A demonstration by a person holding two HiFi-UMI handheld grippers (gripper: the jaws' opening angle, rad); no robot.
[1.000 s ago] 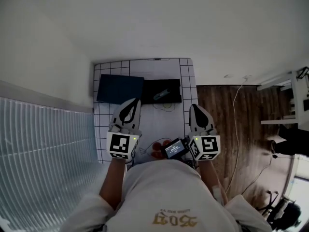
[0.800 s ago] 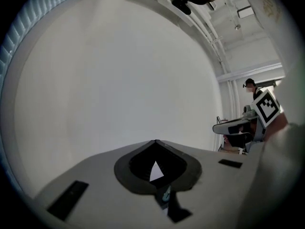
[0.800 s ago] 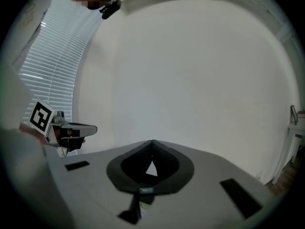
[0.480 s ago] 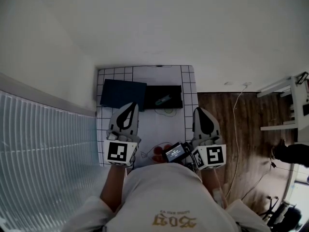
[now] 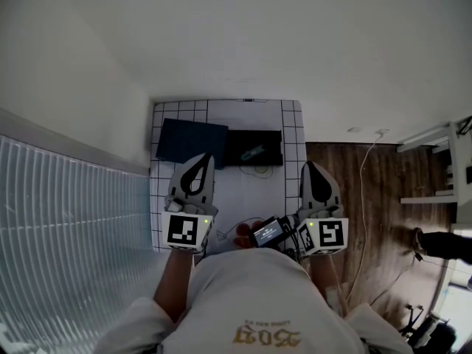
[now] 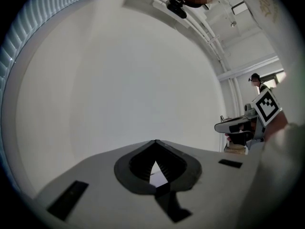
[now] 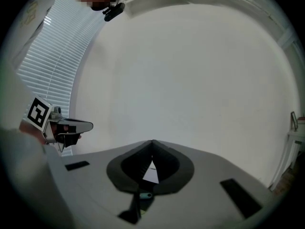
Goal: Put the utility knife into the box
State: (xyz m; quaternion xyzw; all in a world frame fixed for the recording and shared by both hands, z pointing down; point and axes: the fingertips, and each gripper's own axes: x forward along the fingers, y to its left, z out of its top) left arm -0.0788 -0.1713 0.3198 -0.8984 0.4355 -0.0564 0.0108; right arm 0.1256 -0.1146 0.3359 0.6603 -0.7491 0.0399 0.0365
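Seen from the head view: a plain white wall (image 5: 295, 35) across the upper part of the frame, pale ribbed blinds (image 5: 66, 234) at lower left, a dark wooden floor (image 5: 383, 198) at right with a thin white cable (image 5: 361, 198) over it. In the centre, a white surface (image 5: 243, 190) ruled with black grid lines along its edges.

At the upper left of the surface, a dark blue flat piece (image 5: 190, 142). Just beside it at the right, a black box (image 5: 269, 139). Within the outline of the black box, a small grey-green utility knife (image 5: 253, 152), lying slantwise. Not possible to tell whether down inside the box or only on top of it. Just below the black box in the frame, a thin wire loop (image 5: 258, 169) on the white. At the lower edge of the surface, close to the person's chest, a small device with a lit screen (image 5: 267, 231).

Over the left half of the surface, the left gripper (image 5: 202, 157), just below the dark blue flat piece in the frame and pointing toward the wall. Jaws closed, tips meeting, nothing between them; only bare wall ahead in the left gripper view. Over the right edge of the surface, the right gripper (image 5: 311, 166), level with the left one and well apart from it. Jaws likewise closed tip to tip, and empty. Neither gripper touching the utility knife or the black box. Each gripper visible from the side in the other's view.
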